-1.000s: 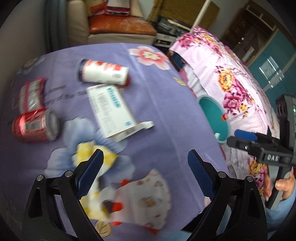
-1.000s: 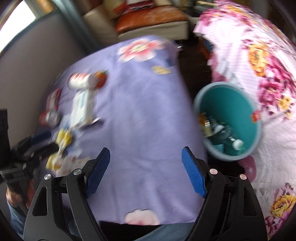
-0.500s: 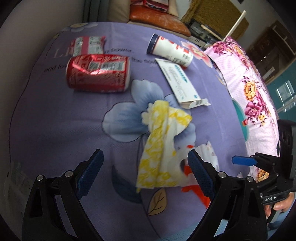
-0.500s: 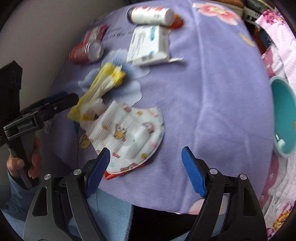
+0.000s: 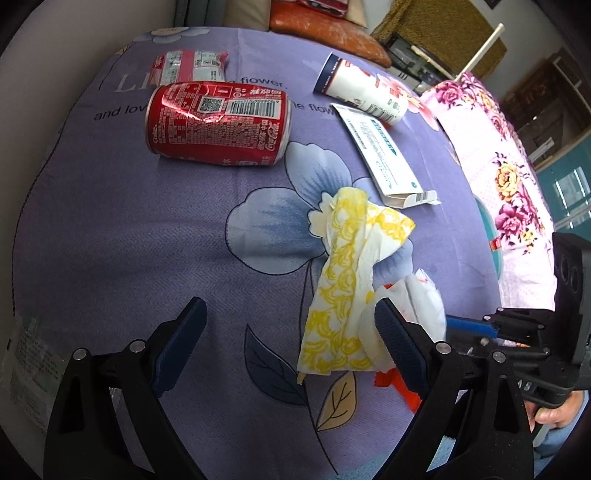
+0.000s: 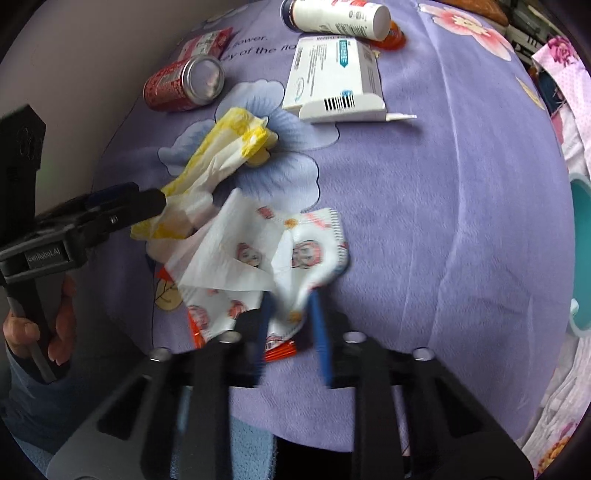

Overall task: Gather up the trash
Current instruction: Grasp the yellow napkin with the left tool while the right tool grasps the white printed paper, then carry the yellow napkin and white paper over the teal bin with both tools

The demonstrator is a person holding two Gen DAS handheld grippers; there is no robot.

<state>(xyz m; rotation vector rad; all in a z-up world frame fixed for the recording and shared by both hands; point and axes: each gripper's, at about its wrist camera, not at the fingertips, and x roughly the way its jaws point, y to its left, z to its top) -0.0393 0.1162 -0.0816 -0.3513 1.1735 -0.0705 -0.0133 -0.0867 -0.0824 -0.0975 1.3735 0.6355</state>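
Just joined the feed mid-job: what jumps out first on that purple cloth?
The right gripper is closing on the cartoon-print wrapper at the near edge of the purple floral cloth. Beside it lies a crumpled yellow-patterned napkin, with the open left gripper hovering over its near end. Farther back, a dented red can lies on its side.

— What covers the worktop?
— A purple worktop cloth (image 5: 110, 221), printed with a big blue flower (image 5: 273, 218) at centre, a tan leaf (image 5: 338, 406) below it, and dark lettering (image 5: 258, 82) near the top.
— And beyond it?
— An orange cushion (image 5: 325, 33) at the top edge, a brown patterned fabric (image 5: 443, 26) and a white pole (image 5: 480, 48) in the upper right. A pink flowered bedspread (image 5: 509, 177) runs down the right side, with teal panels (image 5: 569, 177) behind it.
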